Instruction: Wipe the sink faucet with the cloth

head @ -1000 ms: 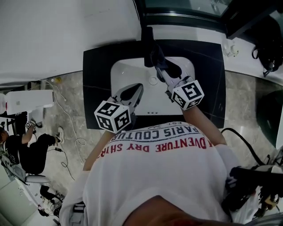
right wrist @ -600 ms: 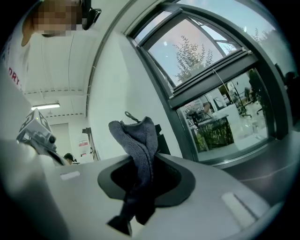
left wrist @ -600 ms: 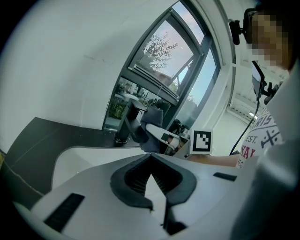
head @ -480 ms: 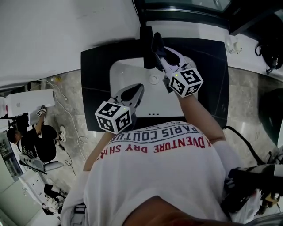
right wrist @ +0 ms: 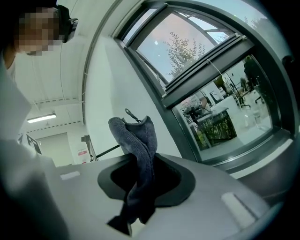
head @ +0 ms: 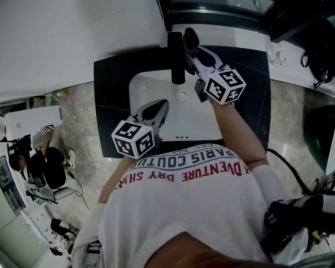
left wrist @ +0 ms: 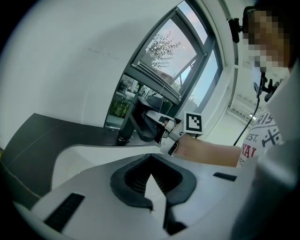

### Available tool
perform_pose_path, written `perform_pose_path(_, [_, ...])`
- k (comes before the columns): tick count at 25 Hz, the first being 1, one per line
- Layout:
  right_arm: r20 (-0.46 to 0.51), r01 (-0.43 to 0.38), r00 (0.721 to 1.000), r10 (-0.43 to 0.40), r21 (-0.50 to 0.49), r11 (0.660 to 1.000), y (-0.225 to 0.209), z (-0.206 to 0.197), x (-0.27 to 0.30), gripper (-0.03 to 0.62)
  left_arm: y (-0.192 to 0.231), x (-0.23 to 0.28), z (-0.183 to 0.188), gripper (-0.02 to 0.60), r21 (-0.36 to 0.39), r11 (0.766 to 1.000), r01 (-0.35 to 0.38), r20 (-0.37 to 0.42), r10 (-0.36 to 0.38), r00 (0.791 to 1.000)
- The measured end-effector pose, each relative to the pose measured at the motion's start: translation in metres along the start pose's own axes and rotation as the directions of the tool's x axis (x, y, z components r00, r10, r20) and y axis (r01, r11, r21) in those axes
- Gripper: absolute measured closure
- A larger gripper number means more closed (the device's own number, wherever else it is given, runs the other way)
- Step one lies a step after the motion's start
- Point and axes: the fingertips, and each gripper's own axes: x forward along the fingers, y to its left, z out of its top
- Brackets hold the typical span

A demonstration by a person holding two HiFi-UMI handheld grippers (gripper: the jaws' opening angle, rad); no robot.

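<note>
A black faucet (head: 176,57) stands at the back of the white sink (head: 149,86). My right gripper (head: 192,46) is just right of the faucet's top, shut on a dark grey cloth (head: 189,38) that lies against the faucet. In the right gripper view the cloth (right wrist: 138,154) sticks up from between the shut jaws (right wrist: 133,213). My left gripper (head: 158,108) hangs over the sink's near side, shut on nothing (left wrist: 157,212). From the left gripper view, the faucet (left wrist: 130,123) shows with the cloth (left wrist: 151,127) beside it.
A black countertop (head: 112,104) surrounds the sink, with a window ledge (head: 220,15) behind it. A person (head: 39,165) crouches on the marble floor at the left, near cables (head: 84,152). Dark bags (head: 316,49) lie at the far right.
My right gripper has carried the cloth away from me, from the faucet's spout end over the sink toward its top at the back. The left gripper has stayed put.
</note>
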Motion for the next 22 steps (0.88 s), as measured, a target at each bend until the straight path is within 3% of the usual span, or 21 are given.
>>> perform_pose_path(7, [-0.001,-0.005,1.000,0.005,-0.035,0.999,-0.002,0.014,0.002,0.516,0.002,0.000,0.004,0.580,0.009,1.000,0.003,0.000,-0.003,1.000])
perform_pose_path(15, [0.105,-0.048,0.993,0.052,-0.036,0.998,0.009,0.077,0.003,0.516,0.011,-0.005,0.005,0.580,0.001,1.000,-0.012,0.000,0.012,1.000])
perform_pose_path(22, [0.033,-0.037,0.999,0.036,0.018,0.999,0.000,0.045,0.015,0.516,0.014,-0.006,0.001,0.580,-0.008,1.000,-0.014,-0.003,0.013,1.000])
